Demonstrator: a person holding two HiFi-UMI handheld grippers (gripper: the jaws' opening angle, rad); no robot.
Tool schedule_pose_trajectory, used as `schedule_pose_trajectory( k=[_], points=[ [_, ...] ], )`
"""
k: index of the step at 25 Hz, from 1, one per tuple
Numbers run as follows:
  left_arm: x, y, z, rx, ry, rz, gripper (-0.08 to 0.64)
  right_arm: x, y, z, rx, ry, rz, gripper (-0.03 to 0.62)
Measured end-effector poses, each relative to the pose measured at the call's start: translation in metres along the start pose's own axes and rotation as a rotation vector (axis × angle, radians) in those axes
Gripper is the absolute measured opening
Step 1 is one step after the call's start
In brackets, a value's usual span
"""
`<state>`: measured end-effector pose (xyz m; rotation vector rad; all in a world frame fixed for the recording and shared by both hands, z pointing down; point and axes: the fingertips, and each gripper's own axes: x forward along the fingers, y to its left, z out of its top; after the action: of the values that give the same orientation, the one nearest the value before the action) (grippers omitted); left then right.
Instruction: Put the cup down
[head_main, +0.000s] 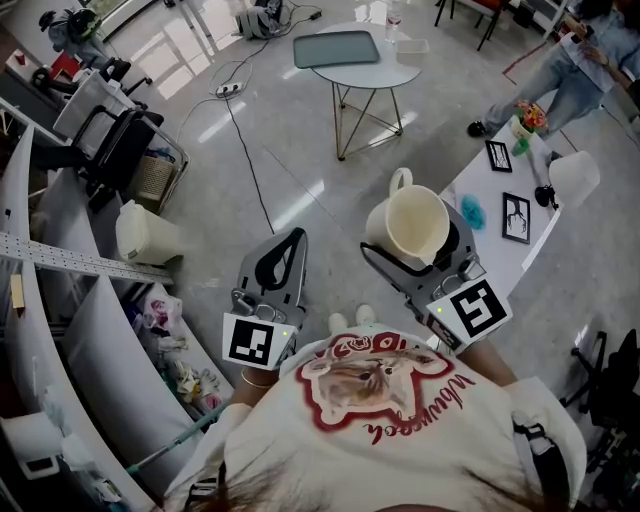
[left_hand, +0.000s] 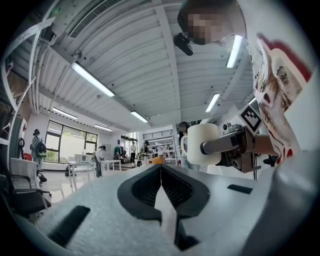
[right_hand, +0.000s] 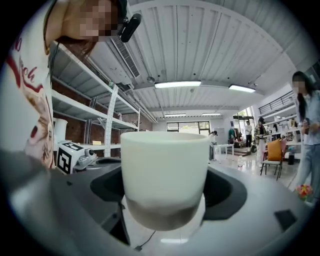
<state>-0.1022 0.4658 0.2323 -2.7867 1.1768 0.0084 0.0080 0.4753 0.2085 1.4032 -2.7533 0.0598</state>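
Head view shows cup, grey floor, round table.

A grey tray lies on a round table; two black frames, perhaps photos, lie on a white desk.

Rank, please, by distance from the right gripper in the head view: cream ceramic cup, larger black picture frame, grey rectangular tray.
1. Cream ceramic cup: in the jaws of the right gripper.
2. Larger black picture frame: white table, right side.
3. Grey rectangular tray: round table, far ahead.
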Motion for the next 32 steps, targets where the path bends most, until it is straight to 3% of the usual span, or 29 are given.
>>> schedule_pose_trajectory(
  k=[12,32],
  points=[
    [0.011,-0.011,-0.004,-0.013,0.008,-0.004,0.015,-0.003,-0.013,-0.002,0.008,-0.002,0.023,0.416],
    [0.038,-0.016,-0.017,-0.026,0.016,0.057,0.015,-0.004,-0.06,-0.019,0.041,0.012,0.034,0.416]
  ],
)
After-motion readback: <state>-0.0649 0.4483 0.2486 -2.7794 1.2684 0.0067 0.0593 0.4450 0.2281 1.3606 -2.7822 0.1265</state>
